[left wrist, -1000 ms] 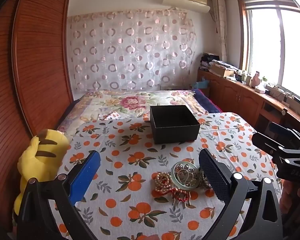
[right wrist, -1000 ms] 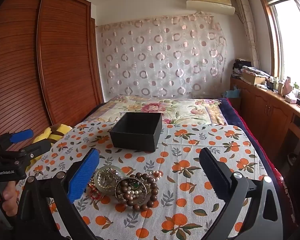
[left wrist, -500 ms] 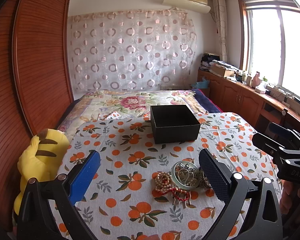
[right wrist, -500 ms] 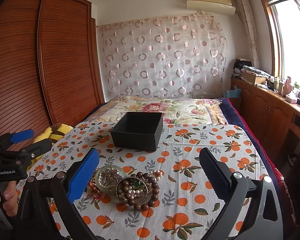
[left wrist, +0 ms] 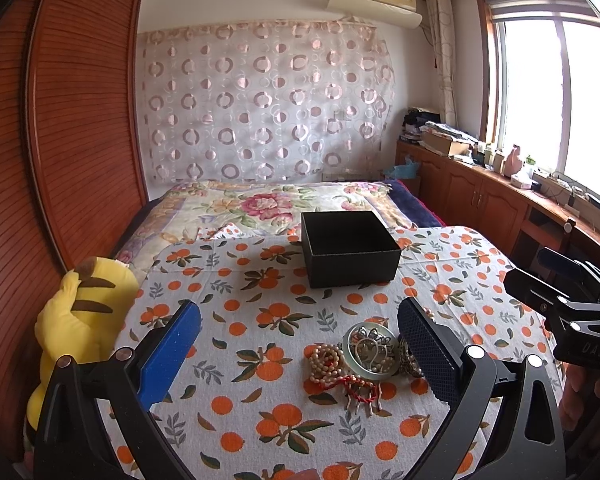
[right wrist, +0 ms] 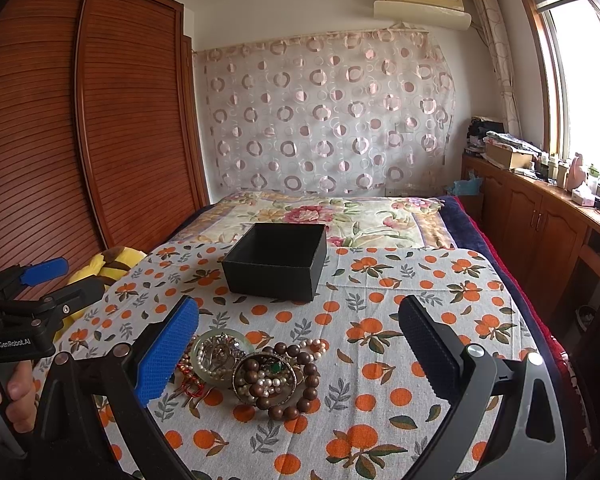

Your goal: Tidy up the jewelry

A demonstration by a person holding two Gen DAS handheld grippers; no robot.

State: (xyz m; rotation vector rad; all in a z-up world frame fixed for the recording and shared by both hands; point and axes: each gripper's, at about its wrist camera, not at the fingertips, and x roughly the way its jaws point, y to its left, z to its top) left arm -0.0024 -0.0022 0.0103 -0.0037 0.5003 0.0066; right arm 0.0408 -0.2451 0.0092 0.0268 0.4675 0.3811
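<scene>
**Lot: tangled jewelry heap, unsorted, beside open black box**

Left gripper (left wrist: 300, 344): jaws spread wide, nothing between them; blue ribbed pad one side, dark ribbed pad the other. Right gripper (right wrist: 298, 344): likewise wide apart and empty.

Jewelry pile (right wrist: 252, 372): lies on the orange-print cloth (right wrist: 380, 320), on the near side of the black box (right wrist: 276, 264) and apart from it. In the left view the heap sits toward the dark pad; in the right view, toward the blue pad.

Contents, as far as can be told:
- Pale green bangle (left wrist: 367, 354): rigid ring, smooth, probably slippery and breakable. Best pinched across its rim.
- Dark wooden bead bracelet (right wrist: 296, 384): large round beads on a cord, limp, light. Take across a few beads.
- Small pearl-like beads (right wrist: 266, 382), nested inside a metal ring; loose and likely to spill.
- Tan bead string (left wrist: 326, 362): soft, drapes.
- Red cord (left wrist: 358, 386) with metal pins: thin, prone to snagging neighbours.

Handling judgement: the pieces overlap, so lifting one may drag others.

Black box: square, matte, stiff-walled, open top, appears empty.

Cloth: thin woven fabric, soft beneath.
</scene>
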